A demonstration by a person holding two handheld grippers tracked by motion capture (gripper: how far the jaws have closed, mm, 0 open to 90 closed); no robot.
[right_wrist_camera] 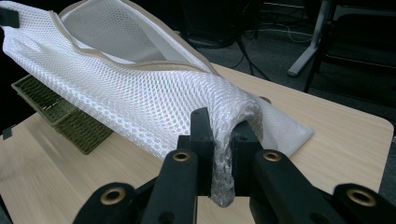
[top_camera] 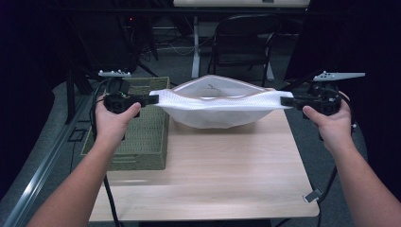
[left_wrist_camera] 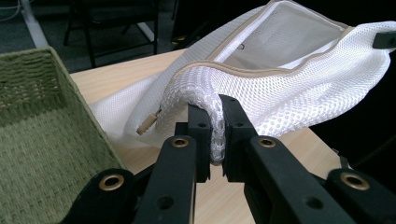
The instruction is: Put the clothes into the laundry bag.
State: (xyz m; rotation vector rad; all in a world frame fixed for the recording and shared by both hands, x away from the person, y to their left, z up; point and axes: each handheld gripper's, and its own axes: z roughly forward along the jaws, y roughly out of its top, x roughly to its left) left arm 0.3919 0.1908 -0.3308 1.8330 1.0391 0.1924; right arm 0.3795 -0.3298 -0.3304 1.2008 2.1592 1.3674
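A white mesh bag (top_camera: 215,106) with a beige-trimmed opening hangs stretched between my two grippers above the far half of the wooden table (top_camera: 227,175). My left gripper (top_camera: 152,99) is shut on the bag's left end; in the left gripper view the mesh (left_wrist_camera: 217,123) is pinched between the black jaws, with a beige zipper pull (left_wrist_camera: 148,122) beside them. My right gripper (top_camera: 283,100) is shut on the bag's right end, where bunched mesh (right_wrist_camera: 224,149) is clamped. The bag's mouth (top_camera: 217,88) gapes open on top and its belly sags toward the table.
A green woven basket (top_camera: 144,137) stands on the table's left side, below my left gripper. A black folding chair (top_camera: 243,40) and a white table leg (top_camera: 195,47) stand on the floor beyond the table. The near half of the table is bare wood.
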